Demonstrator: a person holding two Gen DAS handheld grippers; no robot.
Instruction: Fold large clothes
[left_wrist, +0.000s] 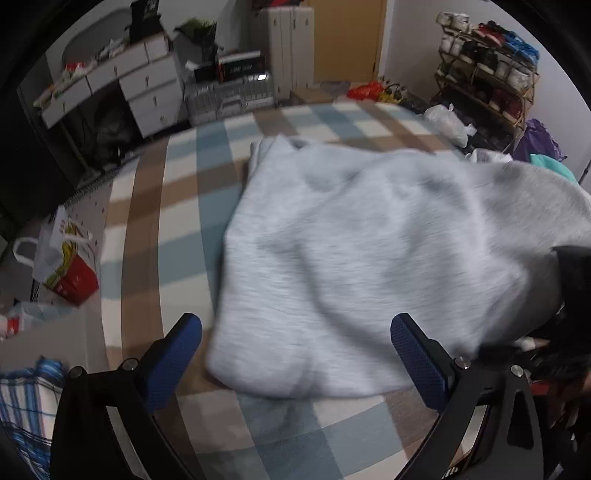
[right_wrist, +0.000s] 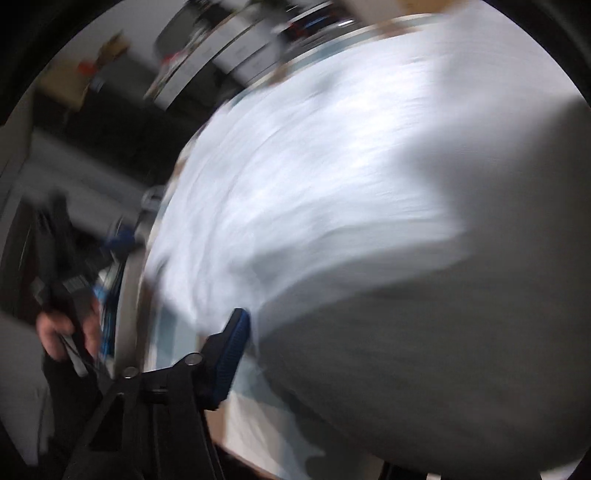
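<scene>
Lying across a bed covered in a blue, tan and cream checked blanket (left_wrist: 177, 206), a large pale grey fleecy garment (left_wrist: 351, 258) fills the middle of the left wrist view, folded over on itself with its rounded near edge resting on the blanket and its right side lifted off toward a dark sleeve (left_wrist: 572, 273) at the frame's edge. The left gripper (left_wrist: 295, 347) hangs above the garment's near edge with its blue textured fingers (left_wrist: 173, 362) spread wide, nothing between them and no pad touching cloth. Beyond the garment's far side stand a white chest of drawers (left_wrist: 147, 85), a clear plastic crate (left_wrist: 229, 96) and a cream radiator (left_wrist: 291, 48); to the garment's far right is a loaded shoe rack (left_wrist: 487, 70), and to its left, on the floor, a red carton (left_wrist: 74, 280). The right wrist view is heavily smeared by motion. The same grey garment (right_wrist: 369, 221) takes up most of it, a shaded fold bulging close to the lens. Only one blue-padded finger (right_wrist: 231, 354) of the right gripper shows, just left of that fold; the other is hidden behind the cloth, so whether the tongs pinch the garment cannot be told. Left of the garment, a hand (right_wrist: 59, 332) grips the black frame of the other gripper (right_wrist: 122, 236).
</scene>
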